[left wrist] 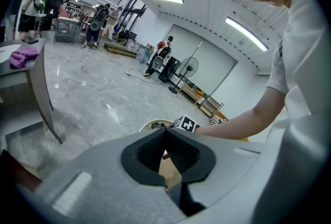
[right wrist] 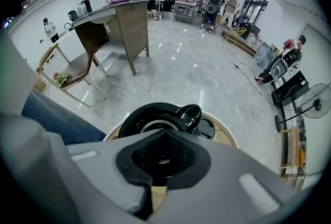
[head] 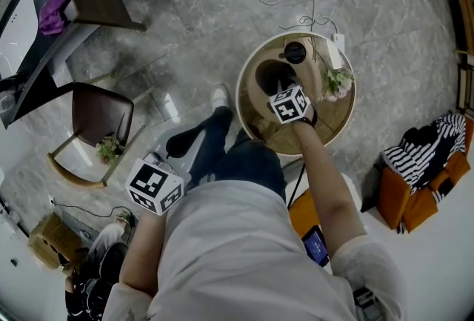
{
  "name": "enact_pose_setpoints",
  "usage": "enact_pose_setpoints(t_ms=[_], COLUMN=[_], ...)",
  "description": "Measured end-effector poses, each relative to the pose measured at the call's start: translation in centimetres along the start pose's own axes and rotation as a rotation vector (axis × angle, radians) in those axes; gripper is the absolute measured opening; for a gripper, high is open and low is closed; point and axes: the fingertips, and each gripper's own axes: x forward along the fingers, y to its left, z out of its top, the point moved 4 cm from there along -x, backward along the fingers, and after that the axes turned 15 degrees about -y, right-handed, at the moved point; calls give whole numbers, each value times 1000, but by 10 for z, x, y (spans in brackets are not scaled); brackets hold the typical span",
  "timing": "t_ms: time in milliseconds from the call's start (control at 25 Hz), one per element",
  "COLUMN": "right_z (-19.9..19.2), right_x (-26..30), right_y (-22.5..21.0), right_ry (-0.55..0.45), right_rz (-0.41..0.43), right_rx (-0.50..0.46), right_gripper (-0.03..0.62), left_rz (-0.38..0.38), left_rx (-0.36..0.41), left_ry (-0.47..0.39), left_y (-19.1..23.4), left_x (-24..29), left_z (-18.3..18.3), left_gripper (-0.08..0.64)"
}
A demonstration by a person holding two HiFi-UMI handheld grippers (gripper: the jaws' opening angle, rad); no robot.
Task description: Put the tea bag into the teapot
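head view: your right tongs [head: 289, 104] point down over the teapot [head: 271, 75] on the round desk [head: 329, 127], left tongs [head: 154, 186] well back. left gripper view: together, empty. right gripper view: together, teapot mouth just beyond the tips; tea bag nowhere visible.

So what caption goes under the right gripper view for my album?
Shut right gripper poised above the open glossy black teapot on the round wooden table, its round black lid alongside.
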Motion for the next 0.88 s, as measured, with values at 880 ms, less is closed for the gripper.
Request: enact_pose_setpoints(t_ms=[880], right_z=[19], right_x=[-21], right_y=[1], right_ry=[-100], right_rz=[42], right_rx=[76], right_gripper=[229], left_rz=[-16], left_rx=[6], left_ry=[0], left_y=[-1], left_x=[3], left_z=[0], left_gripper=[8])
